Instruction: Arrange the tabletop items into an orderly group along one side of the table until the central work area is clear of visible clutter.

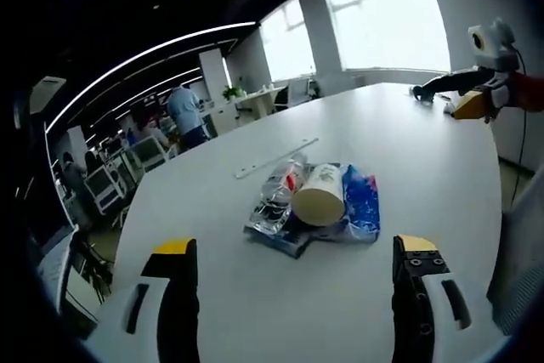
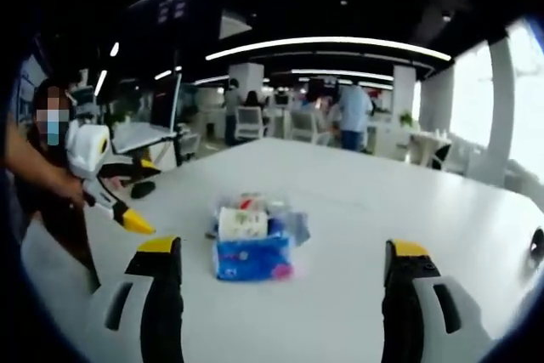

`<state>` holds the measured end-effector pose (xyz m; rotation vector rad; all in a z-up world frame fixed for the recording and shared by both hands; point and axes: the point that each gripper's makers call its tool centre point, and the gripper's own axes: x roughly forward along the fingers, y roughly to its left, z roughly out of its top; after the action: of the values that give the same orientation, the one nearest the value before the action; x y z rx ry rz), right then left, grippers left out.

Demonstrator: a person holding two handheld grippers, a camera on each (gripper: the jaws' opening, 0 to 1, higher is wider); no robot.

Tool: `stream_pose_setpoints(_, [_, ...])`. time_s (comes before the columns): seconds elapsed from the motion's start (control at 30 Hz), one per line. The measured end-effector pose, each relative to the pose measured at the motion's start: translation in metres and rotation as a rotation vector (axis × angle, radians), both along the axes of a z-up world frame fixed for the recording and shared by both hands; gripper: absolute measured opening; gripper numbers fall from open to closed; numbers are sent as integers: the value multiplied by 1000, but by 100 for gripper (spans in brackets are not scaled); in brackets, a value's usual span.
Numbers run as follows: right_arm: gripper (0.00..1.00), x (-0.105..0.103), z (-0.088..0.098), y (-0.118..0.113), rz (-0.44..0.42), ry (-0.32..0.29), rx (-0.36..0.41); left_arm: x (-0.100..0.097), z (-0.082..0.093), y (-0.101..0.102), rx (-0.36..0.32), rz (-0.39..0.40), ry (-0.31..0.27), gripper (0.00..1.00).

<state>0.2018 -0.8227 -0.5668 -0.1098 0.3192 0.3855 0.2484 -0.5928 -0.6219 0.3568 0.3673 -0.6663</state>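
Opposed low views, shared table [image 1: 442, 184] clutter

A large open office with a dark ceiling crossed by long curved white light strips [image 2: 331, 42]. Tall bright windows [image 1: 387, 19] between white pillars [image 1: 316, 36] line one wall. Beyond the broad white counter [image 1: 425, 176] stand white desks and chairs [image 1: 106, 189], with people among them.

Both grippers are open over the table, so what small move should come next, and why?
Probably ease the left gripper forward onto the paper cup. It lies on its side on top of the packets in mid-table, straight ahead between the open jaws, and nothing is held yet.
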Motion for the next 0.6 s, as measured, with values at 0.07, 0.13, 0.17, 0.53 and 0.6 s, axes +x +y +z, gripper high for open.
stream_pose_setpoints(0.07, [97, 3, 1, -1, 9, -3, 0, 2, -1, -2, 6, 3, 2, 96])
stream_pose_setpoints(0.13, [96, 8, 2, -3, 20, -1, -4, 4, -2, -3, 13, 1, 0, 95])
stream_pose_setpoints(0.17, [96, 10, 2, -3, 23, 1, -4, 6, -2, -4, 14, 5, 0, 95])
stream_pose_setpoints(0.53, [84, 29, 5, -1, 67, -9, -24, 17, -7, -9, 32, -5, 14, 89])
stream_pose_setpoints(0.6, [83, 33, 5, 0, 73, -9, -26, 19, -6, -10, 33, -7, 13, 88])
